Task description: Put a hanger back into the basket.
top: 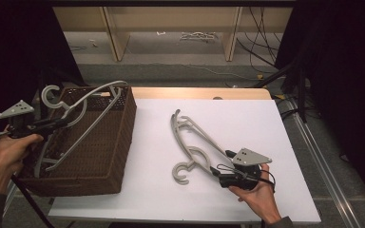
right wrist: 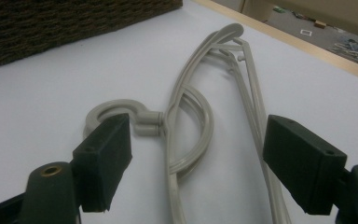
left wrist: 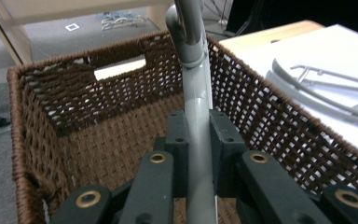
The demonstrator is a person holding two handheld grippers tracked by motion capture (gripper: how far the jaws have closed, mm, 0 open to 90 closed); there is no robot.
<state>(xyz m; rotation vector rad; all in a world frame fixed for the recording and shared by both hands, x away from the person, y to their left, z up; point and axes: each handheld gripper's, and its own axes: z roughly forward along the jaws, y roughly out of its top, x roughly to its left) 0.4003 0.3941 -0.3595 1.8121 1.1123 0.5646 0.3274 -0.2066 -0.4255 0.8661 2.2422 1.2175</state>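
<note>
Left gripper (top: 57,124): jaws clamped on the neck of a grey hanger (top: 83,111), held over the wicker basket (top: 119,147), hook past the basket's left rim. Right gripper (right wrist: 196,158): jaws wide, nothing gripped, straddling the second grey hanger (top: 192,142). That one lies flat on the white table (top: 247,123), just right of the basket, hook toward the person.

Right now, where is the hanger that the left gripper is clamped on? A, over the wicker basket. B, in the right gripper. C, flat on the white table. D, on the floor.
A: the left gripper is shut on a grey hanger held over the brown wicker basket.
</note>
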